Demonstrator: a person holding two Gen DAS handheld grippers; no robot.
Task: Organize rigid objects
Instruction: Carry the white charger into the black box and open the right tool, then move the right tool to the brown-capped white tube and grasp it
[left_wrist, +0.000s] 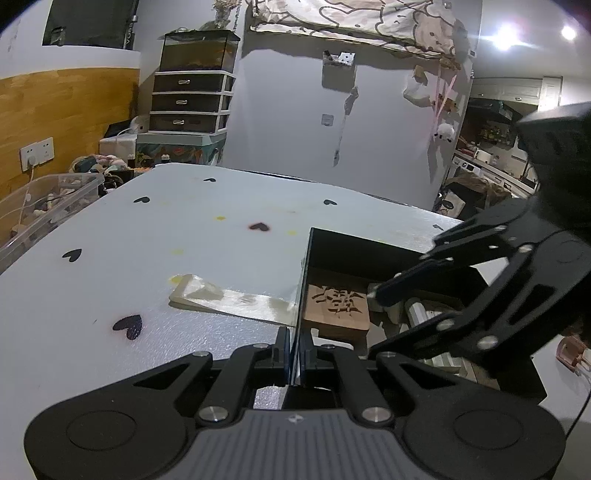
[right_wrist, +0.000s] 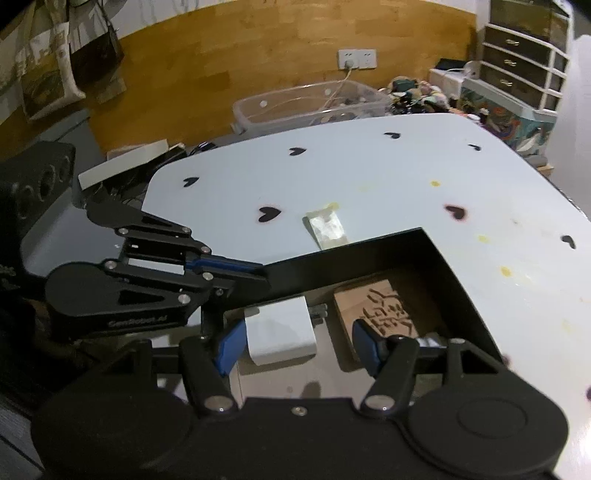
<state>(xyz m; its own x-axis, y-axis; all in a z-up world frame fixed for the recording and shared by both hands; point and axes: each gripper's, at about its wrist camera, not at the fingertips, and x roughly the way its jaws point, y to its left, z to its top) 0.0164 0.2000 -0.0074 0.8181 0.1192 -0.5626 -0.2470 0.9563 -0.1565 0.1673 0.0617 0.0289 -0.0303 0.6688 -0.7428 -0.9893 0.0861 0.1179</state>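
Left tongs (left_wrist: 294, 354) pinching box wall (left_wrist: 303, 273)

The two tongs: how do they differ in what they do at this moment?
The left tongs are shut on the black box's wall; the right tongs are open and hold nothing.
The left tongs stand at the box's rim, one finger on each side of the wall; the right tongs reach inside the box, over the white block.
Both are black, two-fingered, and at the same box.
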